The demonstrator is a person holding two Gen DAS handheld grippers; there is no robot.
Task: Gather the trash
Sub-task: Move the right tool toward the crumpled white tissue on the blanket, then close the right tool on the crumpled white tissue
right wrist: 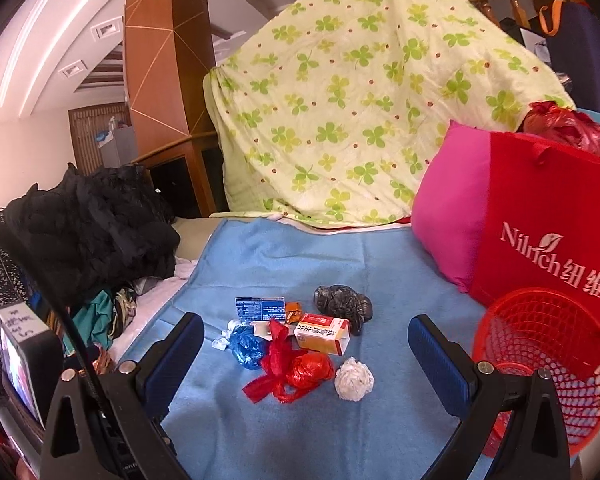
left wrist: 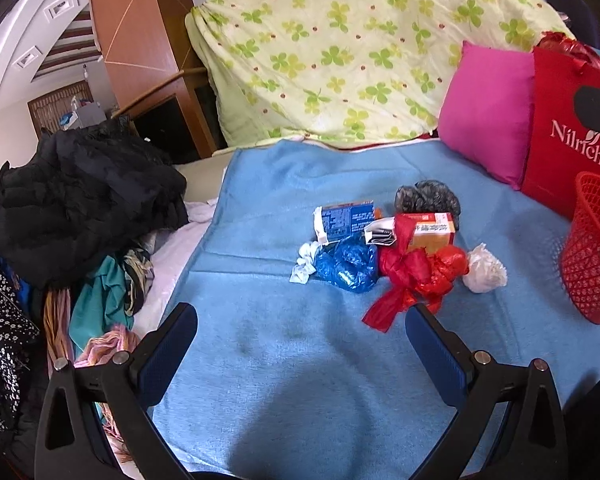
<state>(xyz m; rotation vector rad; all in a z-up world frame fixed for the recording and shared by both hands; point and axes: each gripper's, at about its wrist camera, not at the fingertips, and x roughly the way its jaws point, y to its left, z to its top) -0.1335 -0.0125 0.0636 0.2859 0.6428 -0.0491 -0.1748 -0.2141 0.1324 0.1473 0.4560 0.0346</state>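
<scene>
Bed covered by blue blanket (left wrist: 300,360); clover-print quilt (left wrist: 340,48) draped behind; brown wooden column (left wrist: 140,40) seen left; white recessed ceiling (right wrist: 40,40) brightly lit.

The red basket (left wrist: 594,248) is cut off at the right edge — the box (right wrist: 322,334) print is too small to read.

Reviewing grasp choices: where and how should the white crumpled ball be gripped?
Pinch the white crumpled ball across its middle, coming from above or its near, open side. It lies apart at the pile's edge, near the red basket; the red bag sits to its left.
</scene>
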